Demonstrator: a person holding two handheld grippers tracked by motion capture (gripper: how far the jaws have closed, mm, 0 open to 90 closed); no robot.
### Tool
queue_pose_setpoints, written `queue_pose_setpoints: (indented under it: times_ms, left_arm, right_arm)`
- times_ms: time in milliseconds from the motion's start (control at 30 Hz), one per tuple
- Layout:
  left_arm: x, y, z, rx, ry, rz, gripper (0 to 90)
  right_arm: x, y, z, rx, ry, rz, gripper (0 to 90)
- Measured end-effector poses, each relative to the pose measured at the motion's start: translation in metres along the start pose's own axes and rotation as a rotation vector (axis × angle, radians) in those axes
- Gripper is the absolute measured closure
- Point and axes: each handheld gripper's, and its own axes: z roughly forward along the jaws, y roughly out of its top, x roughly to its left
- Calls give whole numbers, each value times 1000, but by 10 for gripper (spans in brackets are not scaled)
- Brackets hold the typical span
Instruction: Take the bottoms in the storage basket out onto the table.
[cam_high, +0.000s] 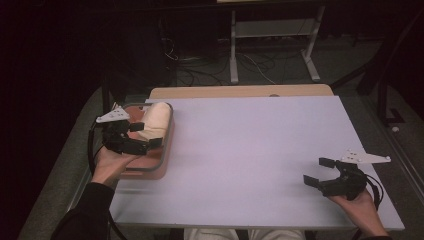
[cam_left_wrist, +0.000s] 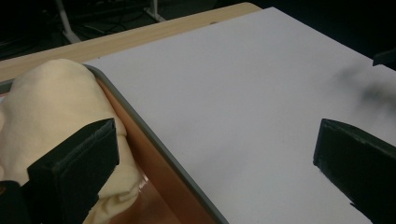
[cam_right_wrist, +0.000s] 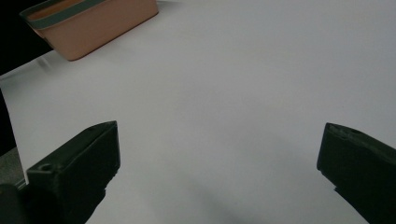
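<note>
A salmon-pink bin (cam_high: 165, 150) with a grey rim stands at the left edge of the white table (cam_high: 250, 150). A cream cloth bundle (cam_high: 155, 122) lies inside it. My left gripper (cam_high: 146, 135) hovers over the bin, open, one jaw above the cloth (cam_left_wrist: 51, 107) and the other out over the bare table beyond the bin's grey rim (cam_left_wrist: 159, 149). My right gripper (cam_high: 320, 171) is open near the table's front right corner, low over the bare surface, nothing between its jaws. The bin (cam_right_wrist: 93, 25) sits far off in the right gripper view.
A wooden table edge (cam_high: 240, 91) runs behind the white board. Beyond it stand a white metal frame (cam_high: 272, 45) and loose cables on the dark floor. A person's hands hold both grippers from the bottom edge.
</note>
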Motion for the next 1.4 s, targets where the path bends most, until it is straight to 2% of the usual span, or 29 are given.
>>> queue_pose_setpoints:
  times_ms: [300, 400, 967, 1400]
  left_arm:
    - [8, 6, 1, 9, 16, -7, 0]
    - [9, 8, 1, 13, 30, 9, 0]
    - [22, 20, 5, -3, 47, 13, 0]
    - [38, 28, 9, -5, 77, -15, 0]
  right_arm:
    - [0, 0, 0, 1, -1, -1, 0]
    - [0, 0, 0, 2, -1, -2, 0]
    - [1, -1, 1, 18, -2, -9, 0]
    - [-1, 1, 2, 11, 5, -12, 0]
